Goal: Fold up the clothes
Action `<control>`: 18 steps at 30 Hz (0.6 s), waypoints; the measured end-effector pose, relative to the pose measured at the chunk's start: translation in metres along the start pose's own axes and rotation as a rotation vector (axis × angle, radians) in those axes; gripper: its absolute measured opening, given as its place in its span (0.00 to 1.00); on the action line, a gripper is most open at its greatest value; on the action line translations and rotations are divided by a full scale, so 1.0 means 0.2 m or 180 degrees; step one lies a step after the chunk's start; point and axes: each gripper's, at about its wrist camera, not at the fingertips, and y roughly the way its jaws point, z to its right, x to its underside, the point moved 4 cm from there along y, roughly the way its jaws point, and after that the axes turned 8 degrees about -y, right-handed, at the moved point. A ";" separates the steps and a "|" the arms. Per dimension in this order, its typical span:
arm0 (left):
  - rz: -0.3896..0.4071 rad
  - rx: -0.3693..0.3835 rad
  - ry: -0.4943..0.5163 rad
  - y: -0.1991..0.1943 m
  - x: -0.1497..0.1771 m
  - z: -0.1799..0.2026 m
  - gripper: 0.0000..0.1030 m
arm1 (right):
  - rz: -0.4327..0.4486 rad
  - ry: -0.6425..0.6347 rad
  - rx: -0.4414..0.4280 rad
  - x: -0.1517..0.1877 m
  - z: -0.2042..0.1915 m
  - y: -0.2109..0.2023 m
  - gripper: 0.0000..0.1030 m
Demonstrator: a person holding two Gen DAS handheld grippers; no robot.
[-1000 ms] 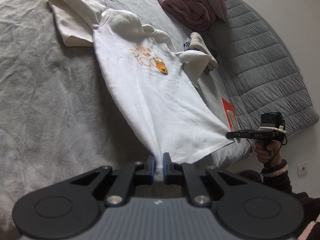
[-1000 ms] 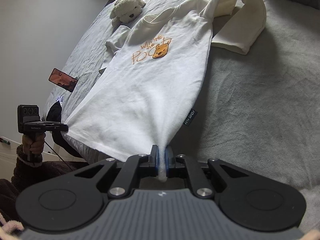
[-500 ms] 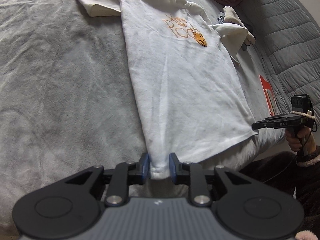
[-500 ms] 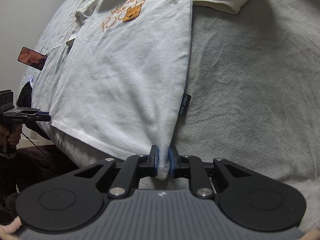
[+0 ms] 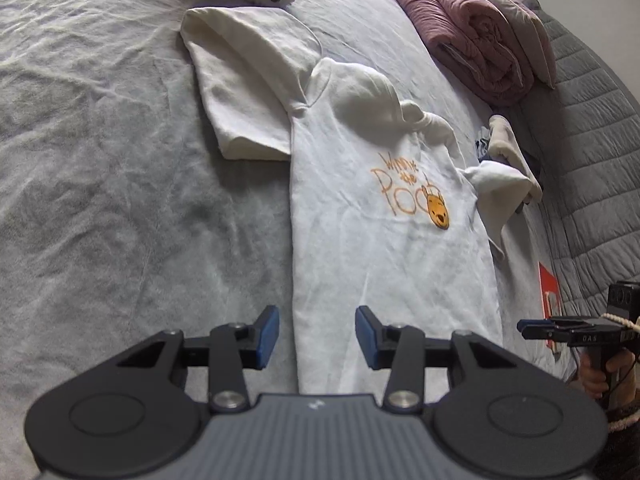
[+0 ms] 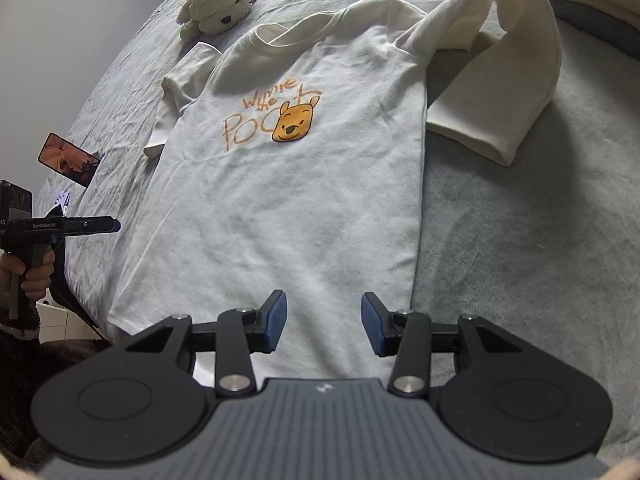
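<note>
"GenRobot.AI" on left gripper (image 6: 60,226); "Winnie the Poo" on T-shirt (image 6: 288,184)

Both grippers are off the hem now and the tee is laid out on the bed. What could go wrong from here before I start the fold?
1. The long sleeve lies doubled up beside the white T-shirt; folding now may trap a bulge.
2. The hem sits at the bed edge, under the opening left gripper and right gripper; it might slide off.
3. The phone lies close to the short sleeve and could get swept.
</note>
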 end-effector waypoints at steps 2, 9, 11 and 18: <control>0.0098 -0.0039 -0.0085 0.03 -0.07 0.00 0.42 | 0.0027 0.0005 -0.0008 -0.06 -0.02 0.03 0.44; 0.0507 -0.0314 -0.0406 0.13 -0.26 -0.09 0.42 | 0.0107 -0.0035 -0.0044 -0.23 -0.10 0.12 0.44; 0.0618 -0.0392 -0.0433 0.14 -0.30 -0.10 0.42 | 0.0145 -0.0058 -0.0057 -0.28 -0.13 0.15 0.44; 0.0808 -0.0333 -0.0608 0.19 -0.41 -0.20 0.42 | 0.0327 -0.0209 -0.0126 -0.53 -0.29 0.35 0.44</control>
